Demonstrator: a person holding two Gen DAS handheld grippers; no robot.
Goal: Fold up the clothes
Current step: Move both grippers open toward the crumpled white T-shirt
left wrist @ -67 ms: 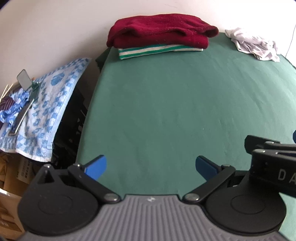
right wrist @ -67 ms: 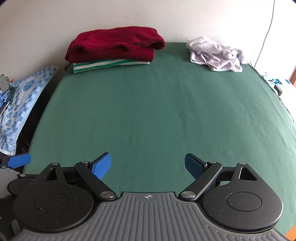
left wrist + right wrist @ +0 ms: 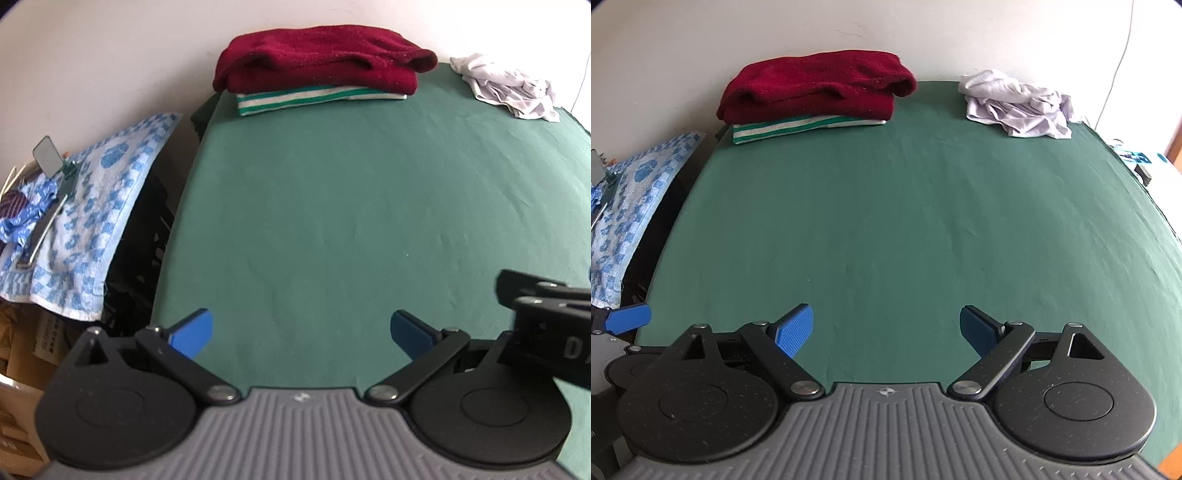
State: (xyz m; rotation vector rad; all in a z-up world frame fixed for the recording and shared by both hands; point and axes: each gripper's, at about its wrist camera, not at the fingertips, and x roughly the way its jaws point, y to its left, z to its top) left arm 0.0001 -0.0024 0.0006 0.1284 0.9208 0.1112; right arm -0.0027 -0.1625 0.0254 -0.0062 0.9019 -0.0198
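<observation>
Grippers numbered two: your left gripper (image 3: 301, 330) and right gripper (image 3: 886, 328) both stood wide apart, holding nothing, low in frame. You had two folded garments stacked upper centre, maroon sweater (image 3: 816, 92) atop striped shirt (image 3: 798, 127), and one crumpled white garment (image 3: 1019, 105) upper right on the green table (image 3: 886, 221).

Two folded garments sit stacked at the table's (image 3: 886, 229) far edge: one dark red sweater (image 3: 816, 92) over one green-and-white striped piece (image 3: 798, 127). One crumpled white garment (image 3: 1019, 105) lies right of the stack. One blue-patterned towel (image 3: 96, 206) hangs left of the table.
</observation>
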